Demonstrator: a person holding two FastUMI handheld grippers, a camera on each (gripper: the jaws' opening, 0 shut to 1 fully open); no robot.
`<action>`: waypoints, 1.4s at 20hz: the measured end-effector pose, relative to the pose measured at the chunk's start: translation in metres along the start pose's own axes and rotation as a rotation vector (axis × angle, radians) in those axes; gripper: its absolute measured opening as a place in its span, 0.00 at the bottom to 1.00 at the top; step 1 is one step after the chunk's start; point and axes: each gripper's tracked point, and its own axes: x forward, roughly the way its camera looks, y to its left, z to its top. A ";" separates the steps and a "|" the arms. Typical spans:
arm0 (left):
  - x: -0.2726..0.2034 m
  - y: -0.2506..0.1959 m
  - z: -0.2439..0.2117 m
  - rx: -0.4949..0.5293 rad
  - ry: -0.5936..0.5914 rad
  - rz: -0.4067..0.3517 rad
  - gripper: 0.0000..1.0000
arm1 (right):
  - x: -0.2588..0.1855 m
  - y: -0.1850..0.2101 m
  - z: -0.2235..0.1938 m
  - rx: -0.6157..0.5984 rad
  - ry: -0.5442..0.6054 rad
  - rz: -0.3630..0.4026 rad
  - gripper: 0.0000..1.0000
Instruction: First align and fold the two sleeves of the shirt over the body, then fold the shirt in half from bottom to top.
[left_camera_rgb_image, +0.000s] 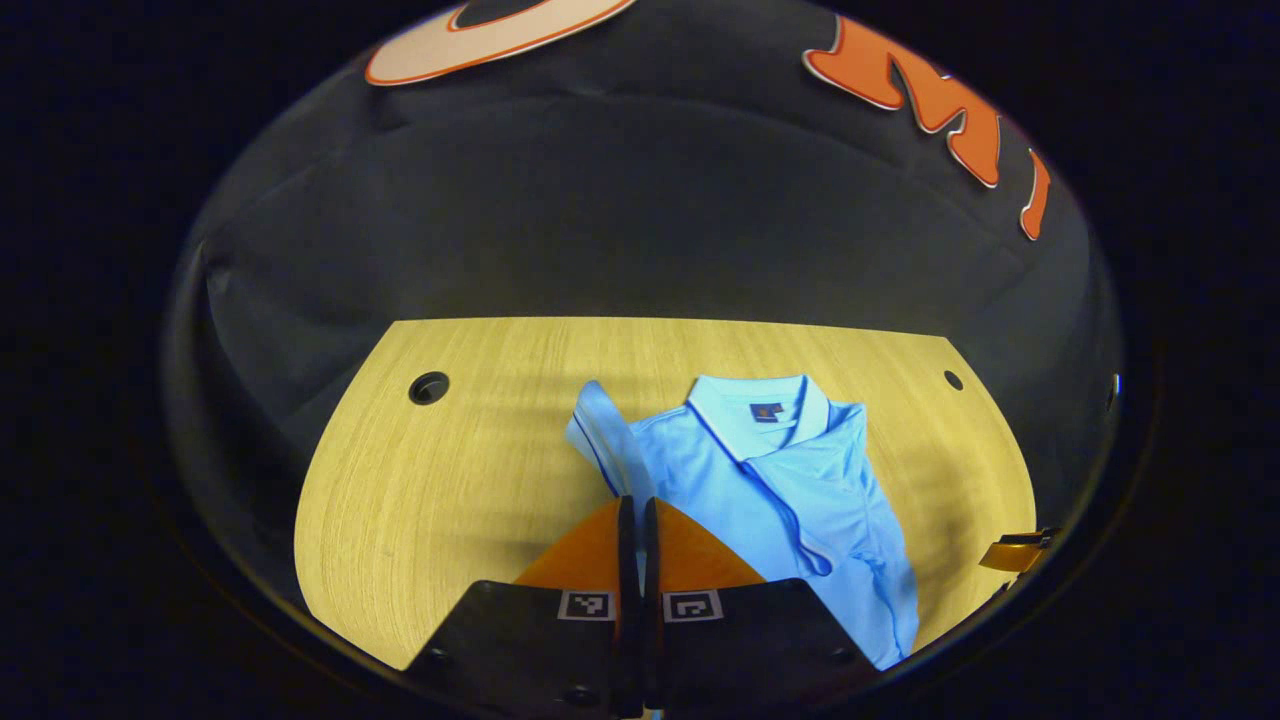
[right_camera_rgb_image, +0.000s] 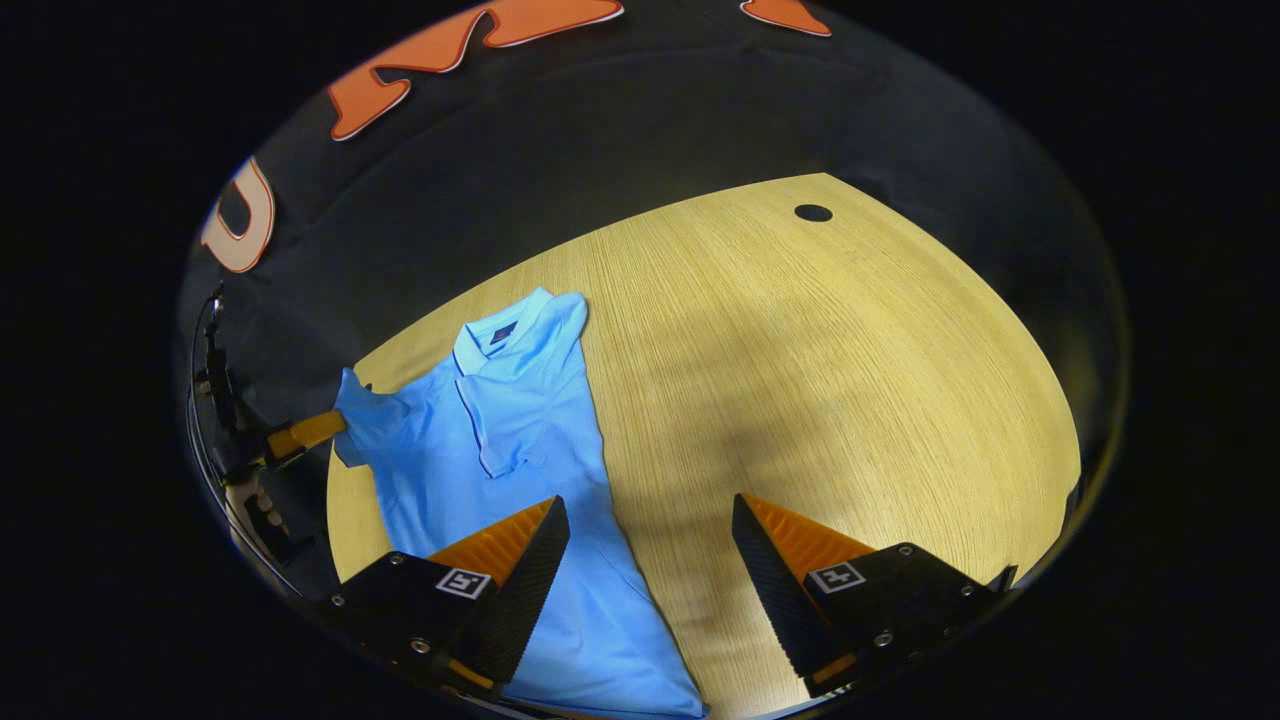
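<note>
On table (left_camera_rgb_image: 450, 480), wooden, pale grain: shirt (left_camera_rgb_image: 790, 490), light blue polo, laid flat with collar (left_camera_rgb_image: 755, 410) toward the booth wall and hem toward the near edge. Darker piping along collar and placket. In right gripper view, same shirt (right_camera_rgb_image: 500, 450) toward the left part of the tabletop (right_camera_rgb_image: 850, 380), collar (right_camera_rgb_image: 500, 335) farthest off, body running down to the bottom edge of view.

Sleeve (left_camera_rgb_image: 600, 435), lifted off the wood and standing up beside the shirt's shoulder, its lower end pinched between the fingers of left gripper (left_camera_rgb_image: 638, 515); jaws brought nearly together, cloth between them. Seen from right gripper view: left gripper (right_camera_rgb_image: 300, 435) at the far left with the raised sleeve (right_camera_rgb_image: 365, 415) in its tip, a hand (right_camera_rgb_image: 255, 495) behind it at the table's edge.

Opposite side of shirt, in left gripper view: edge lying straight and narrow along the body, whether the sleeve there is already folded over hard to tell.

Right gripper (right_camera_rgb_image: 650, 550), jaws spread wide, nothing between them; one finger over the blue cloth near the hem, whether touching not clear, the other over bare wood just beside the shirt. A corner of right gripper (left_camera_rgb_image: 1015, 550) also at the right margin of left gripper view, near the table edge.

Round holes (left_camera_rgb_image: 428, 387) in the tabletop, toward the far corners, well apart from the shirt; one hole (right_camera_rgb_image: 812, 212) in right gripper view.
</note>
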 end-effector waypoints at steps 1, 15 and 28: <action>0.001 -0.012 0.000 0.004 0.008 -0.010 0.04 | -0.001 -0.003 0.000 0.002 -0.001 0.002 0.99; 0.016 -0.171 -0.017 0.045 0.095 -0.148 0.04 | -0.022 -0.060 0.003 0.006 -0.008 0.014 0.99; 0.012 -0.195 -0.064 0.115 0.193 -0.146 0.62 | -0.018 -0.058 -0.016 -0.020 0.029 0.029 0.99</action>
